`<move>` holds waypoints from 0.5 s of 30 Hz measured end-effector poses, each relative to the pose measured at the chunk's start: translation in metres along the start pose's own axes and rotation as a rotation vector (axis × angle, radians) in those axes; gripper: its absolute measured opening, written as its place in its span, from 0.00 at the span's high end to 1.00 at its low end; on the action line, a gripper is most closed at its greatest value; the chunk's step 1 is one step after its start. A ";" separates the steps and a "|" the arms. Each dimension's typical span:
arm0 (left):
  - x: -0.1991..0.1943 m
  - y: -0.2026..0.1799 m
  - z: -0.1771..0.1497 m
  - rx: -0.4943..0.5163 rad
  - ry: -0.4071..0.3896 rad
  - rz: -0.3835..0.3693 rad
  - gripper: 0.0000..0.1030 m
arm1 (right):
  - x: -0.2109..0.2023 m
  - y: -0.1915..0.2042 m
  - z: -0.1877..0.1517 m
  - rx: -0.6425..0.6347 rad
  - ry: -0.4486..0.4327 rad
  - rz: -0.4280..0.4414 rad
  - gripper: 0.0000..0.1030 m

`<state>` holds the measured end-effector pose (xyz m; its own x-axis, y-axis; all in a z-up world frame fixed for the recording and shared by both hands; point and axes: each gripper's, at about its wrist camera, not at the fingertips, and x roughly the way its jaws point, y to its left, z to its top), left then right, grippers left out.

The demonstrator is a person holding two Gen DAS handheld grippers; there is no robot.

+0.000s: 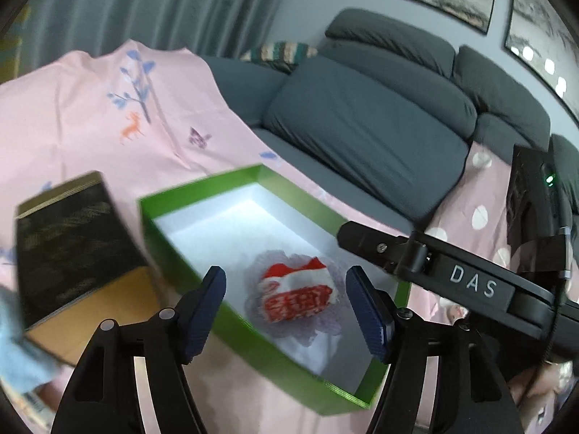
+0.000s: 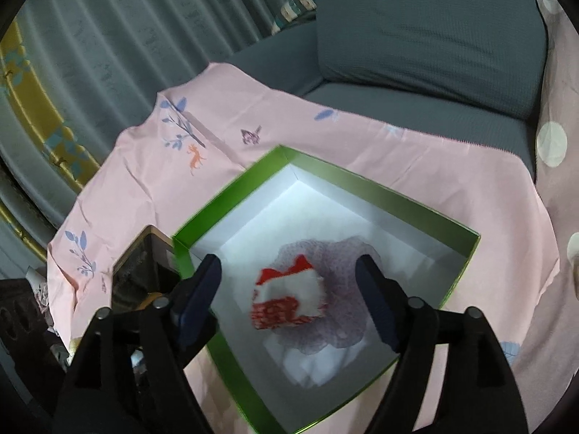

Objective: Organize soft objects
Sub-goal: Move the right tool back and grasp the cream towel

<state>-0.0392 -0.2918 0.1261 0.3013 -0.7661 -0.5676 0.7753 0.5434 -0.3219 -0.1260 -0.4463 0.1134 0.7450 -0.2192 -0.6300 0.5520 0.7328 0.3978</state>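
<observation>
A green box (image 1: 181, 249) with a white inside lies open on a pink printed cloth (image 1: 90, 119). In it a red-and-white soft pouch (image 1: 298, 294) rests on a purple mesh piece (image 1: 325, 329) and a white cloth (image 1: 307, 352). My left gripper (image 1: 286, 311) is open and empty, hovering above the box with the pouch between its fingers in view. My right gripper (image 2: 289, 296) is open and empty above the same box (image 2: 231, 195), over the pouch (image 2: 289, 305). The right gripper's body (image 1: 470, 282) shows in the left wrist view.
A black-and-gold box (image 1: 68, 242) lies left of the green box, also in the right wrist view (image 2: 141, 275). A light blue cloth (image 1: 18, 347) is at far left. A grey sofa (image 1: 380, 119) with cushions stands behind. Grey curtains (image 2: 108, 36) hang at the back.
</observation>
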 end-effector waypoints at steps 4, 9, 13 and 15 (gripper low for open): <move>-0.044 0.016 -0.001 -0.022 -0.053 0.035 0.17 | -0.013 0.016 -0.001 -0.020 -0.048 0.046 0.02; -0.095 0.043 -0.012 -0.069 -0.114 0.094 0.15 | -0.024 0.041 -0.005 -0.084 -0.075 0.111 0.01; -0.133 0.068 -0.028 -0.105 -0.133 0.202 0.10 | -0.028 0.061 -0.010 -0.120 -0.079 0.132 0.01; -0.148 0.080 -0.036 -0.123 -0.137 0.239 0.07 | -0.031 0.075 -0.014 -0.156 -0.079 0.143 0.01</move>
<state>-0.0421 -0.1228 0.1568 0.5460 -0.6458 -0.5337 0.6028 0.7452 -0.2851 -0.1131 -0.3751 0.1534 0.8417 -0.1515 -0.5183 0.3791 0.8493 0.3674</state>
